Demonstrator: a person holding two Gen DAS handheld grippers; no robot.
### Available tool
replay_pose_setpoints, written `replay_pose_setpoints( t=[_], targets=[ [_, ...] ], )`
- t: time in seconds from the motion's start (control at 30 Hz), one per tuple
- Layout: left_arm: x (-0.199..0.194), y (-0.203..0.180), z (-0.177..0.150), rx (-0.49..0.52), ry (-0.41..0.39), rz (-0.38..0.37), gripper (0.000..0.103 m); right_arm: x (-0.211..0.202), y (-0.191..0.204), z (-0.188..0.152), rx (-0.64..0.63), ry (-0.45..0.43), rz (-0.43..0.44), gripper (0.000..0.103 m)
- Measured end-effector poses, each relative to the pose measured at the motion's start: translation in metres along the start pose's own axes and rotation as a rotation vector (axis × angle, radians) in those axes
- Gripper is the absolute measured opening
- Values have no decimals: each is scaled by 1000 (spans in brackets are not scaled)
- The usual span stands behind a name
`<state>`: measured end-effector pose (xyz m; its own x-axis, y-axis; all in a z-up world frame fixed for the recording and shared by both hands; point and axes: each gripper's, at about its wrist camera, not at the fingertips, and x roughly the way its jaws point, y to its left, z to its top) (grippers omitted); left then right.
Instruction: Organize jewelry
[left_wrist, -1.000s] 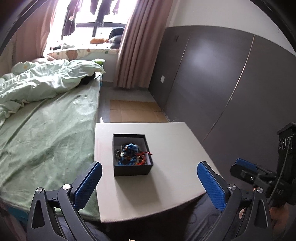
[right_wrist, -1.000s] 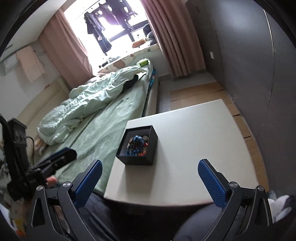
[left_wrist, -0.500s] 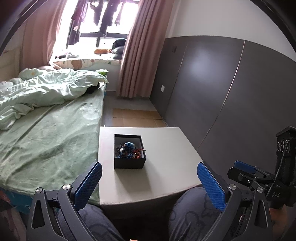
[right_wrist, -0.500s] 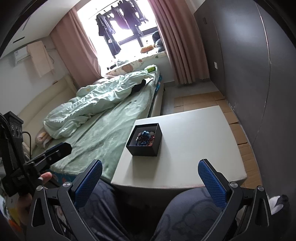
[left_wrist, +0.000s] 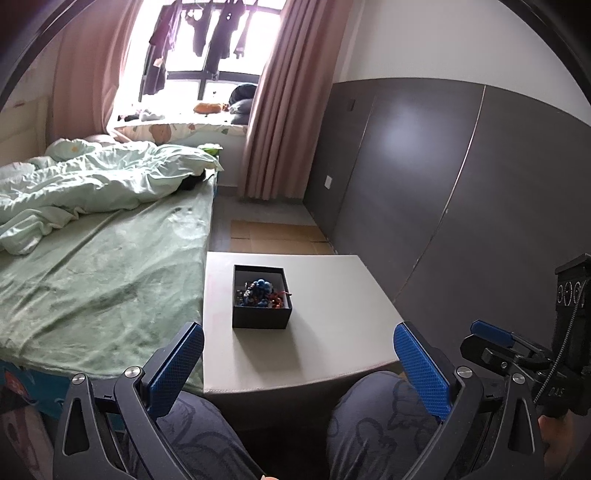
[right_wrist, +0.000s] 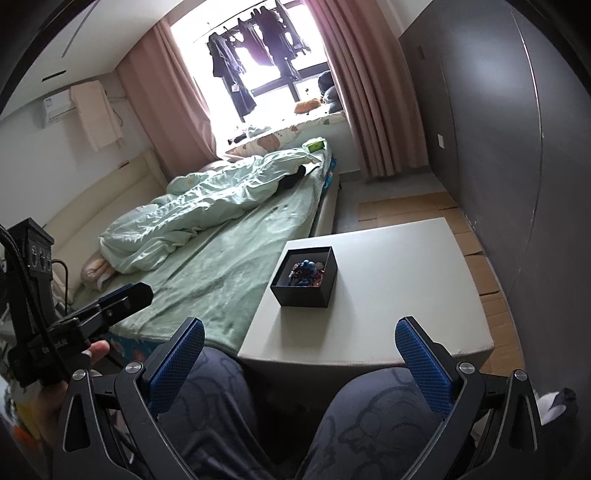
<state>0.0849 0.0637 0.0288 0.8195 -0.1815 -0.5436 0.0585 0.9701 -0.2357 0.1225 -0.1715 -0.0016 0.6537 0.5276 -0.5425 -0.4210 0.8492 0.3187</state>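
Left tongs (left_wrist: 297, 363) spread, right tongs (right_wrist: 299, 354) spread, nothing pinched | black box (left_wrist: 261, 297) centre frame on desk (left_wrist: 332, 332) | risk: tangled beads (left_wrist: 260, 291) could be dragged out together.

The pale grey square tabletop (left_wrist: 325, 332) lies bare around the one obstacle on it, an open black cardboard box (left_wrist: 261, 298) left of frame centre, heaped with blue and red beaded jewelry (left_wrist: 260, 291). Wide free surface spreads to the box's right and toward the lower frame. The green-sheeted bed (left_wrist: 103, 280) borders the table's left edge; the dark grey wall panels (left_wrist: 461, 206) close the right.
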Motion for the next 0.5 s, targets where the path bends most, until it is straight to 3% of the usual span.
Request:
replay_pose_setpoints(
  t=[0.5],
  targets=[
    [-12,-11,-5,19,-12,18,103,-5,-4,-4,13,-8,5,103]
  ],
)
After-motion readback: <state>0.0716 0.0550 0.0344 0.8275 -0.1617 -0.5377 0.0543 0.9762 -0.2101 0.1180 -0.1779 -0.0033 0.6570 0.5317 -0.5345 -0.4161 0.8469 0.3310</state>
